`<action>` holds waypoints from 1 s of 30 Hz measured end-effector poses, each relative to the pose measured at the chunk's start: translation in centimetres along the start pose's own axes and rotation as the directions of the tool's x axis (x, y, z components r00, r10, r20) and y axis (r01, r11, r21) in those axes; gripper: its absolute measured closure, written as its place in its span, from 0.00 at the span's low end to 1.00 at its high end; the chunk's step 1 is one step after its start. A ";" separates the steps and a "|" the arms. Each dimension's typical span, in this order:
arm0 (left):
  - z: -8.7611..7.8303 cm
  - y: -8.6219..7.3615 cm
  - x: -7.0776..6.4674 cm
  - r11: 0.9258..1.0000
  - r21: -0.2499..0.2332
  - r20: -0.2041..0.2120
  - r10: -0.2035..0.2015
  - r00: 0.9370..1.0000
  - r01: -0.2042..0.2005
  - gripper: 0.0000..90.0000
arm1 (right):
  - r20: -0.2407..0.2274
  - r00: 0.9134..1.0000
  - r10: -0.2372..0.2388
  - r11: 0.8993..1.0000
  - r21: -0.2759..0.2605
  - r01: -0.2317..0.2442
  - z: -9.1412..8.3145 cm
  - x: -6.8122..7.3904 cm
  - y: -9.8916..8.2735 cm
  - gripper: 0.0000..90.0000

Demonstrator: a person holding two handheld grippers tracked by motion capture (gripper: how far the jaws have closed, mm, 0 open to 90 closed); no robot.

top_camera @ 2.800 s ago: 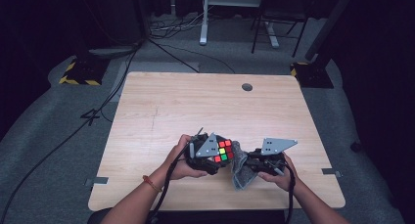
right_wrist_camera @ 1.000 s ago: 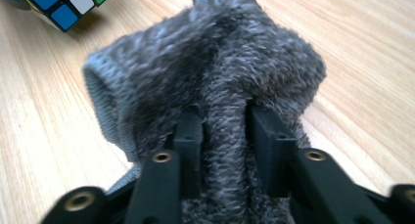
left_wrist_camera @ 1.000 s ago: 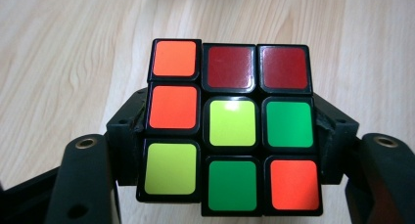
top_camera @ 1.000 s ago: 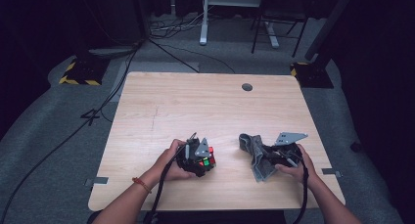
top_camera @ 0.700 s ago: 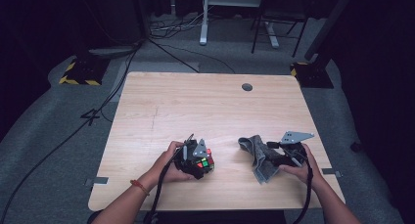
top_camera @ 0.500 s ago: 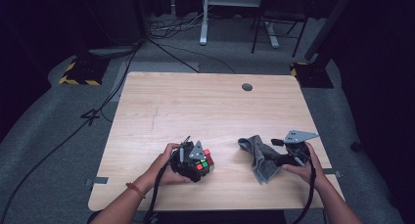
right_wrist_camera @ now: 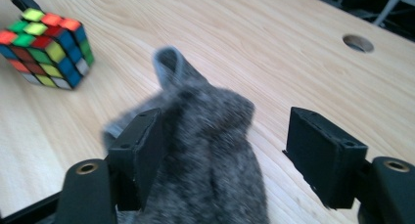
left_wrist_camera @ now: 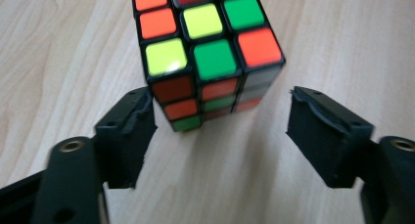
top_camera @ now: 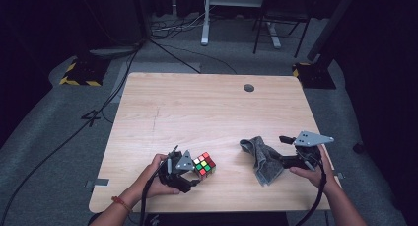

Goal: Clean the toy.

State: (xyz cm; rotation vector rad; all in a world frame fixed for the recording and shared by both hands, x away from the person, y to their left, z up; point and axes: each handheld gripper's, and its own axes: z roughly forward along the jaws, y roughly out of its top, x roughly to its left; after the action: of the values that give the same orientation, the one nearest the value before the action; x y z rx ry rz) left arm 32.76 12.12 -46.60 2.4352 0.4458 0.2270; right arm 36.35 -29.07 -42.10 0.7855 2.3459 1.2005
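Sitting on the table near its front edge, the cube is free, with no pad pressing on it. The left gripper is just beside it. In the left gripper view the cube stands a bit ahead of the two black pads, and the jaws are spread wider than the cube. They have just been closing a little, with nothing caught between them.

The cloth lies in a crumpled heap well to the right of the cube. The right gripper is at its far end, jaws wide apart. They have just been opening. In the right gripper view the cloth sits between the jaws and brushes the left pad, but it is not squeezed.

I think both things have just been let go, so this looks like a put-down step. The next move may be to pull both hands back, or to grab again with care.

The high view shows how far apart cube and cloth are. The left gripper view shows the gap between pads and cube.
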 end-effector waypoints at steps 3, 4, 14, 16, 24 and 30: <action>-0.2 -0.3 -0.5 1.000 -0.002 0.010 0.008 1.000 -0.008 0.33 | -0.019 0.999 -0.034 0.999 -0.017 0.034 -0.1 1.2 0.6 0.35; -0.2 -0.4 -0.7 1.000 -0.001 0.017 0.010 1.000 -0.010 0.33 | -0.027 0.999 -0.046 0.999 -0.019 0.045 -0.1 1.6 0.8 0.35; 1.2 0.5 -2.9 0.994 0.020 0.107 0.100 0.989 -0.103 0.36 | -0.188 0.974 -0.125 0.991 0.025 0.132 3.8 6.2 1.1 0.38; 1.4 0.5 -3.0 0.993 0.028 0.100 0.114 0.988 -0.118 0.35 | -0.213 0.968 -0.135 0.988 0.048 0.149 4.9 6.8 1.0 0.38; 1.2 0.4 0.2 0.998 -0.053 -0.011 0.019 1.000 -0.019 0.18 | -0.277 0.951 -0.139 0.984 0.066 0.163 7.1 7.8 1.2 0.39; 2.7 1.7 1.4 0.998 -0.066 0.047 0.018 0.999 -0.015 0.17 | -0.298 0.946 -0.129 0.984 0.079 0.159 7.8 7.7 1.2 0.39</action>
State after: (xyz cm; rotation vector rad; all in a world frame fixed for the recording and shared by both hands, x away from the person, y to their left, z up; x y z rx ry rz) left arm 35.20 9.90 -47.55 2.3752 0.3918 0.1878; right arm 35.21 -18.92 -46.11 0.4819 2.6695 1.2109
